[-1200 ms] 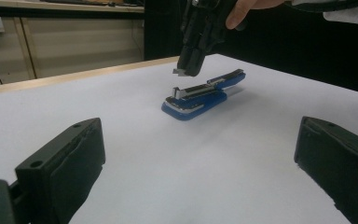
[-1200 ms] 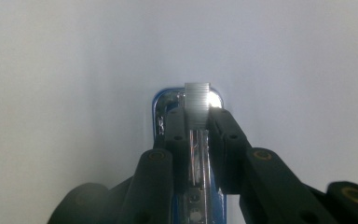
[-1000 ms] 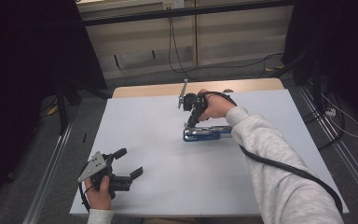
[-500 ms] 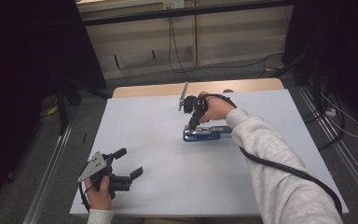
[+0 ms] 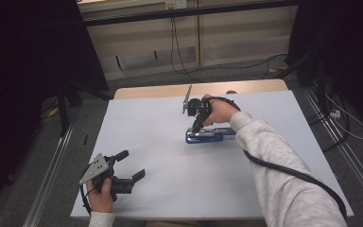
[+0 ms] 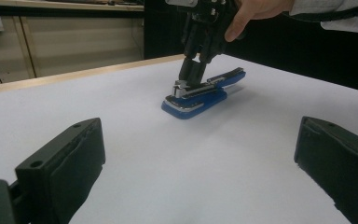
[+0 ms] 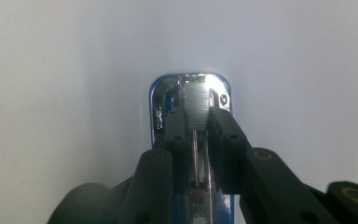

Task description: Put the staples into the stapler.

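Note:
A blue and chrome stapler [image 5: 213, 136] lies flat on the white table top [image 5: 146, 127], right of the middle. My right gripper [image 5: 196, 128] points down at the stapler's left end, jaws shut on its metal top part. In the right gripper view the two black pads [image 7: 177, 128] squeeze the silver magazine of the stapler [image 7: 191, 91] from both sides. The left gripper view shows the same grip on the stapler [image 6: 200, 98] from the side, with the right gripper [image 6: 191, 77] above it. My left gripper [image 5: 132, 164] rests near the front left edge, open and empty [image 6: 198, 135].
A strip of bare wood [image 5: 170, 90] runs along the table's far edge. Cables [image 5: 179, 52] lie on the floor beyond it, and metal rails [image 5: 52, 165] flank the table. A black cable [image 5: 293, 172] trails along the right sleeve.

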{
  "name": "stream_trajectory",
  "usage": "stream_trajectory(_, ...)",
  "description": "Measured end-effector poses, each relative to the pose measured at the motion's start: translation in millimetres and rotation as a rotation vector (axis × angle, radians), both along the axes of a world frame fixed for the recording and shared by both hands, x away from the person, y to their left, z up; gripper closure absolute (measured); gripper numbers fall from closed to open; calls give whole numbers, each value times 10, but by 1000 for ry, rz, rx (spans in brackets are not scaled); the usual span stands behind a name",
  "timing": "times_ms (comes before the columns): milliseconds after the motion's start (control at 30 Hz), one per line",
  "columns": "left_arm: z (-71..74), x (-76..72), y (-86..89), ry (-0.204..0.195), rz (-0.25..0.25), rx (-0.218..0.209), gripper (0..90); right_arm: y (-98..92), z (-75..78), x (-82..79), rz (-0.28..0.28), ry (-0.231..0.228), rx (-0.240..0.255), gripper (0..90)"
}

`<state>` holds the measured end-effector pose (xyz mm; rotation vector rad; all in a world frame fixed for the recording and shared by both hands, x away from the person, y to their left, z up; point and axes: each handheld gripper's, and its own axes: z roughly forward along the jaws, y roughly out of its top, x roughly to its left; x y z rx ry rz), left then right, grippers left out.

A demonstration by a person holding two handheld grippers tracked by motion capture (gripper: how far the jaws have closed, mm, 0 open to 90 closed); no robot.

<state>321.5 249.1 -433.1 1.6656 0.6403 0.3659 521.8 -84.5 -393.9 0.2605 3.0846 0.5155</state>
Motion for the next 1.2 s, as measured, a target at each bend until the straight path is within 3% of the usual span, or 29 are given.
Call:
stream_trajectory(567,-7,4,-5,10,-10,5,18,32,-32,-9,-10,8,-11,780)
stream_trajectory(767,-10,6,-8,13,-8,5,18,17,-41,-10,-22,-8,7,699)
stream_trajectory(1033,-12,31,-29,19,-14,7,18,-231,35,-62,-104,-17,122,603)
stream_trajectory(1067,-7,48,-50,31,-18,16,18,-356,53,-70,-143,-36,163,556)
stream_trajectory(1133,9,69,-87,42,-20,22,18,-497,56,-88,-178,-32,220,549)
stream_trajectory(1200,29,96,-126,57,-22,25,19,-633,47,-113,-222,-44,250,505)
